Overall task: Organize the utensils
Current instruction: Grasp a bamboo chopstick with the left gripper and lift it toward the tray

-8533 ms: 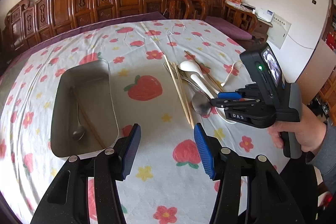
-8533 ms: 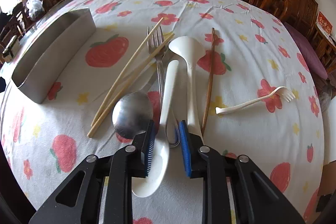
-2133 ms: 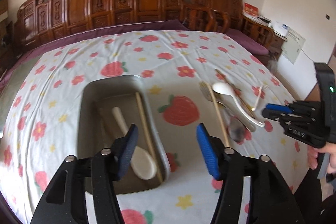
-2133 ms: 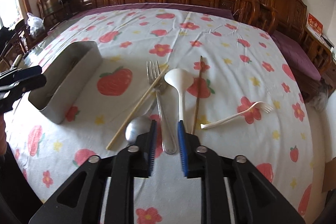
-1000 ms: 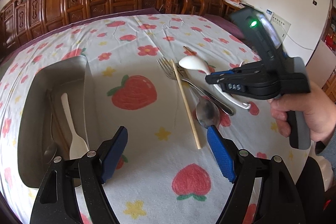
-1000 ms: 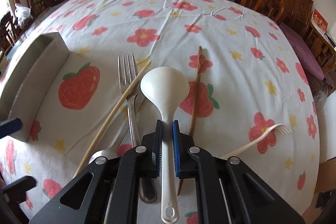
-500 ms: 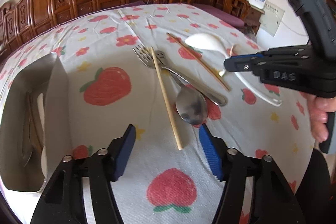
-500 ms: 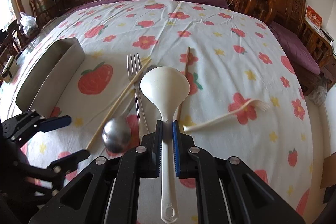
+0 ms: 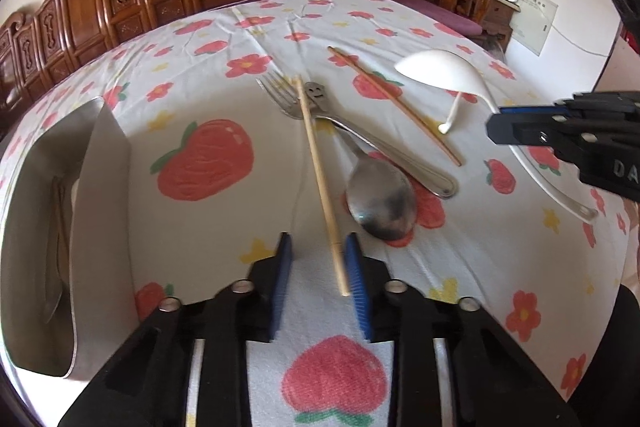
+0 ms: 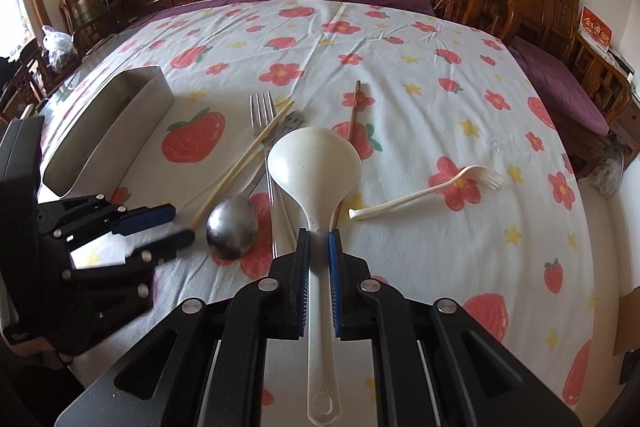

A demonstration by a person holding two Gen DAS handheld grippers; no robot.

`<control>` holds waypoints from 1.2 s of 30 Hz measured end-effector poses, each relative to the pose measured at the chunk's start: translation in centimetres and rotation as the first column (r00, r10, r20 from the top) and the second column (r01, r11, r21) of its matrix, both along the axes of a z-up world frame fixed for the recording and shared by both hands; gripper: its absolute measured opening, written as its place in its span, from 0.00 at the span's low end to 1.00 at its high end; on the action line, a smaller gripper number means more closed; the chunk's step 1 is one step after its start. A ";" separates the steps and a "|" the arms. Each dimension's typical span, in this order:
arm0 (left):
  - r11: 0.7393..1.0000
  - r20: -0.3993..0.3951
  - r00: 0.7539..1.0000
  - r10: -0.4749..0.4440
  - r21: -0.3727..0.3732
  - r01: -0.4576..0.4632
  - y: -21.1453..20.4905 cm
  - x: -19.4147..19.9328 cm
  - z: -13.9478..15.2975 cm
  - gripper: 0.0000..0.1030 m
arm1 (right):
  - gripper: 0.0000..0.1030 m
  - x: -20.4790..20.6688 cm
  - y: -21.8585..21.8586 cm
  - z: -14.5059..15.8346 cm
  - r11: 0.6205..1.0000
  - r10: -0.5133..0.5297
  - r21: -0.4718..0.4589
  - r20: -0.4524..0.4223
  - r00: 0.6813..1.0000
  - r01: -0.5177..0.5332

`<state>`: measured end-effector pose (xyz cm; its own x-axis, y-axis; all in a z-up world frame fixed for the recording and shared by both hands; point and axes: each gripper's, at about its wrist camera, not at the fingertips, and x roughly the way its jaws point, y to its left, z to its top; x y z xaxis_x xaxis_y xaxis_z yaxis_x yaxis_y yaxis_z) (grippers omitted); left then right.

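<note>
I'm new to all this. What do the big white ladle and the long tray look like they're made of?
The white ladle looks like matte plastic or melamine: cream, faintly speckled, no glare. The tray looks like brushed steel: grey walls with a dull sheen.

Each gripper is built of matte black plastic, faintly speckled, with two broad arms that narrow toward the front. The left gripper (image 9: 318, 269) carries bright blue ribbed pads (image 9: 357, 283) on the inner faces of its fingers, and round silver screw heads sit at the joints behind them. The right gripper (image 10: 319, 267) has the same blue ribbed pads (image 10: 334, 279), the same silver screws, and open triangular cut-outs in its arms. Seen from the side in the left wrist view, the right gripper's black body bears raised white lettering that starts "DA"; the rest is cut off by the frame edge.
</note>
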<state>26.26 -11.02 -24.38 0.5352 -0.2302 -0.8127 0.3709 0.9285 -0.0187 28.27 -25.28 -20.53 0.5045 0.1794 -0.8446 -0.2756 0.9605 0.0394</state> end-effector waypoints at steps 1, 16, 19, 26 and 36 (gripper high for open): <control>1.000 -0.003 1.000 0.002 -0.002 -0.002 0.1 0.1 0.0 0.08 | 0.10 -0.1 0.1 0.0 1.000 0.000 0.000 -0.001 1.000 0.000; 0.995 0.000 0.999 0.052 -0.087 -0.051 3.7 -0.5 2.4 0.04 | 0.10 -0.7 2.4 1.3 1.000 0.018 0.020 0.019 1.000 -0.018; 0.995 0.027 0.997 0.069 -0.078 -0.067 4.3 -1.0 3.3 0.04 | 0.10 -0.9 3.0 1.7 0.999 0.026 0.039 0.030 0.999 -0.027; 0.991 0.087 0.990 0.110 -0.090 -0.102 6.5 -2.6 6.0 0.04 | 0.10 -1.0 4.6 2.3 0.996 0.056 0.072 0.044 0.997 -0.059; 0.983 0.137 0.975 0.176 -0.076 -0.167 9.9 -4.0 8.3 0.04 | 0.10 -1.7 7.9 4.3 0.986 0.126 0.103 0.085 0.988 -0.134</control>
